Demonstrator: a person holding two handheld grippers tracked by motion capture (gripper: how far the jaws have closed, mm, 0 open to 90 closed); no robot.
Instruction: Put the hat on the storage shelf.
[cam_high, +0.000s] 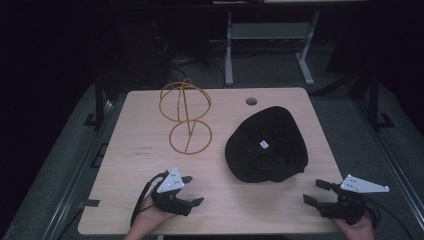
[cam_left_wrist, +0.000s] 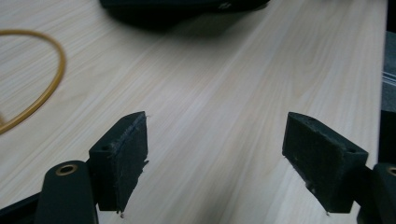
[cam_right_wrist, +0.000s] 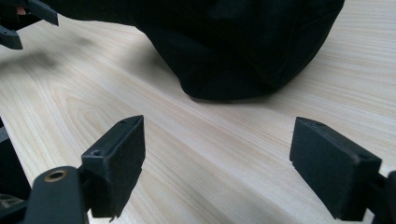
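A black cap (cam_high: 267, 145) lies upside down on the right half of the wooden table (cam_high: 135, 165), a small white label showing inside it. A gold wire stand (cam_high: 186, 116) with a round base and a ball-shaped top rises at the middle left. My left gripper (cam_high: 193, 190) rests open near the front edge, below the stand; its jaws point right toward the cap (cam_left_wrist: 187, 7), and the stand's ring (cam_left_wrist: 44, 84) curves in at the left. My right gripper (cam_high: 315, 191) is open at the front right corner, jaws pointing left at the cap (cam_right_wrist: 233, 42). Both hold nothing.
A round cable hole (cam_high: 251, 101) sits near the table's far edge. Beyond the table stand metal desk legs (cam_high: 229, 50) and loose cables on a dark floor. In the right gripper view the left gripper (cam_right_wrist: 23, 21) shows at the upper left.
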